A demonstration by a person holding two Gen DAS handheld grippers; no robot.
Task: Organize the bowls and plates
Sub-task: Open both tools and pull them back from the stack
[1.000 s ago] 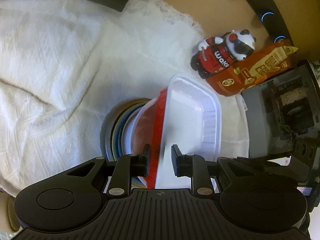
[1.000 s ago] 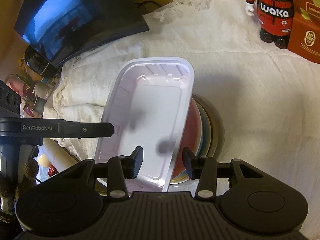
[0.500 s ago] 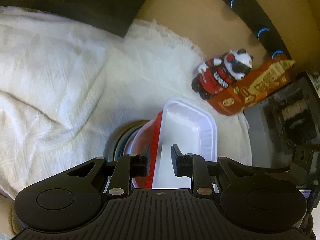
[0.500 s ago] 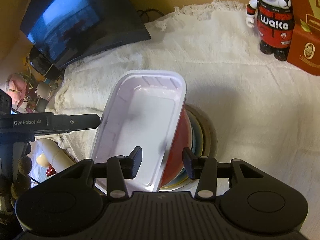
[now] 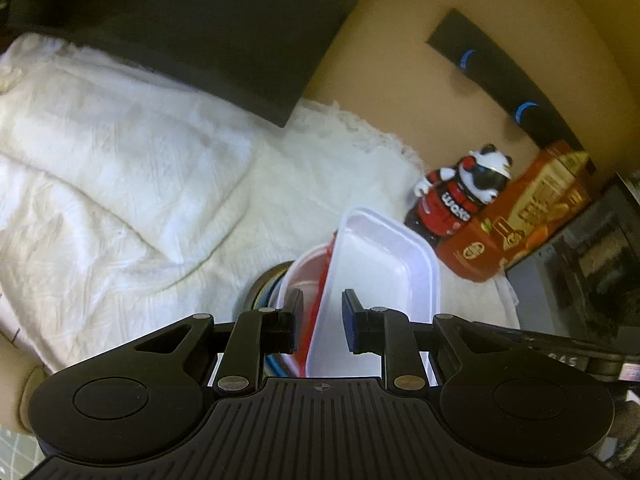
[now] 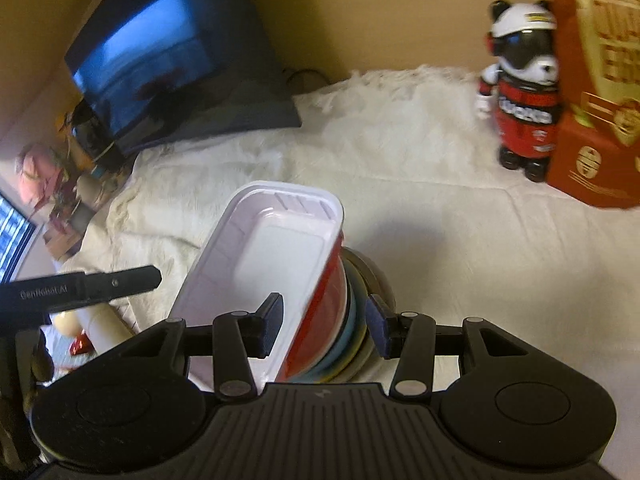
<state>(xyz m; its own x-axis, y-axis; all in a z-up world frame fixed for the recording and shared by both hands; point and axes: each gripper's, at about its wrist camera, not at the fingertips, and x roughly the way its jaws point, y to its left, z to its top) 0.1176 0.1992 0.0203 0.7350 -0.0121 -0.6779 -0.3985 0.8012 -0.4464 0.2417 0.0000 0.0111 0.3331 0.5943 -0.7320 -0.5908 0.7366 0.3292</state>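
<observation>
A white rectangular plastic tray [image 6: 276, 248] lies on top of a red bowl [image 6: 324, 320], which sits on a stack of several round plates [image 6: 360, 304] on the white cloth. The same tray [image 5: 380, 276], red bowl [image 5: 310, 292] and plates [image 5: 260, 284] show in the left wrist view. My left gripper [image 5: 320, 320] is narrowly shut on the near rims of the tray and red bowl. My right gripper [image 6: 322, 326] straddles the tray's rim, the bowl and the plate edges, its jaws wide apart and not visibly pressing.
A panda figurine [image 6: 520, 92] and an orange-red box [image 6: 596, 92] stand at the back right. A dark monitor [image 6: 168, 60] leans at the back left. Clutter [image 6: 60, 176] lies off the cloth's left edge. A black appliance [image 5: 592, 264] stands at right.
Both grippers have risen and pulled back, so the tray and stack look smaller and lower in view. The left gripper stays closed on the rims; the right stays open.
</observation>
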